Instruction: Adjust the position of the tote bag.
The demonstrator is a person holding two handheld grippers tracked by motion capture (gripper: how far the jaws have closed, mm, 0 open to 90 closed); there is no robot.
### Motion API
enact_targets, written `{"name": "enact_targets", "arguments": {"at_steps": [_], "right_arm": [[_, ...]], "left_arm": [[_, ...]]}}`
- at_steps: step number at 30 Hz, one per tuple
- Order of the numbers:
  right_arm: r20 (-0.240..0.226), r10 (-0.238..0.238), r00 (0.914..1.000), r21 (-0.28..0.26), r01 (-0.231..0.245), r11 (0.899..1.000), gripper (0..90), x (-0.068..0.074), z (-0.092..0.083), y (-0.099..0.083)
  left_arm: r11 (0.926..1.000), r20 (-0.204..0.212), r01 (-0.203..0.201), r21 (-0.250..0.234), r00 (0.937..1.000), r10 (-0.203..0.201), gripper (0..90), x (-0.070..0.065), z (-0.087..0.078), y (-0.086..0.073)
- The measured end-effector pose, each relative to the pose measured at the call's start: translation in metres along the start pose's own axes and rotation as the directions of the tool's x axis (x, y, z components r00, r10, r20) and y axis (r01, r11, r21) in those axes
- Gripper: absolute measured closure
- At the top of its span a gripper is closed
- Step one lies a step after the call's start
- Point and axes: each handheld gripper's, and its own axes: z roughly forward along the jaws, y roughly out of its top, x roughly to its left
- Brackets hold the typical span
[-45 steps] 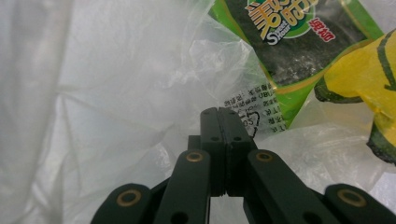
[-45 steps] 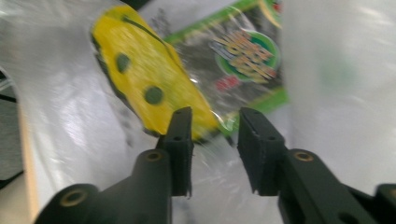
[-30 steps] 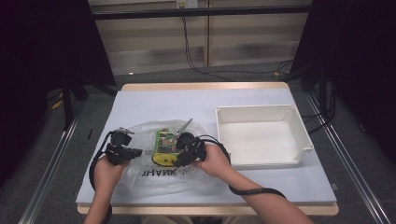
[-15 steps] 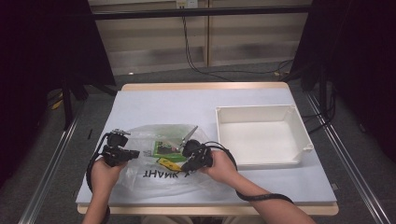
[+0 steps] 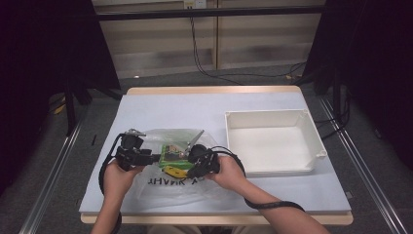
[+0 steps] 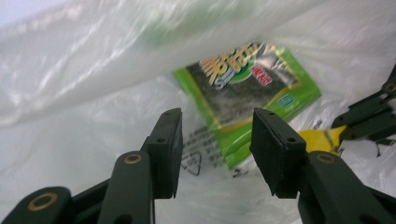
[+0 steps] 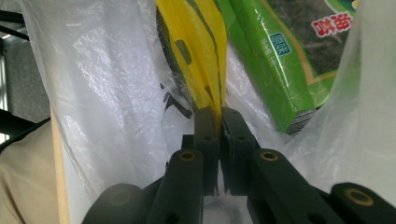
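A clear plastic bag with dark lettering lies on the table's near left. Inside it are a green seaweed packet and a yellow packet. My right gripper is shut on the edge of the yellow packet, with the green packet just to its right. My left gripper has just been opening its jaws and now stands open over the bag film, aimed at the green packet; nothing is pinched between them. In the high view the left gripper faces the right gripper across the packets.
An empty white bin stands to the right of the bag on the pale blue table top. Cables trail from both grippers. The table's wooden front edge runs along the person's side.
The left gripper's jaws have opened and it has shifted slightly right toward the packets. The right gripper came a little toward the person, and the yellow packet came into sight at its tips.
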Motion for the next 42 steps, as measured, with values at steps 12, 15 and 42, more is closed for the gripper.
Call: {"name": "enact_targets", "arguments": {"at_steps": [12, 15, 42], "right_arm": [[0.034, 0.073, 0.9968, -0.089, -0.07, 0.994, 61.5, -0.01, -0.025, 0.012], [0.041, 0.077, 0.9962, -0.112, -0.072, 0.991, 69.7, -0.015, -0.035, 0.018], [0.334, 0.262, 0.9053, -0.088, -0.247, 0.965, 89.7, -0.101, -0.045, 0.024]], "left_arm": [[0.9987, 0.05, -0.033, 0.038, 0.9983, 0.031, 74.1, -0.01, 0.013, -0.005], [0.9986, 0.048, -0.036, 0.037, 0.9983, 0.034, 76.5, -0.01, 0.014, -0.006], [0.9852, 0.026, -0.038, 0.167, 0.9991, 0.034, 90.0, -0.003, 0.028, -0.015]]}}
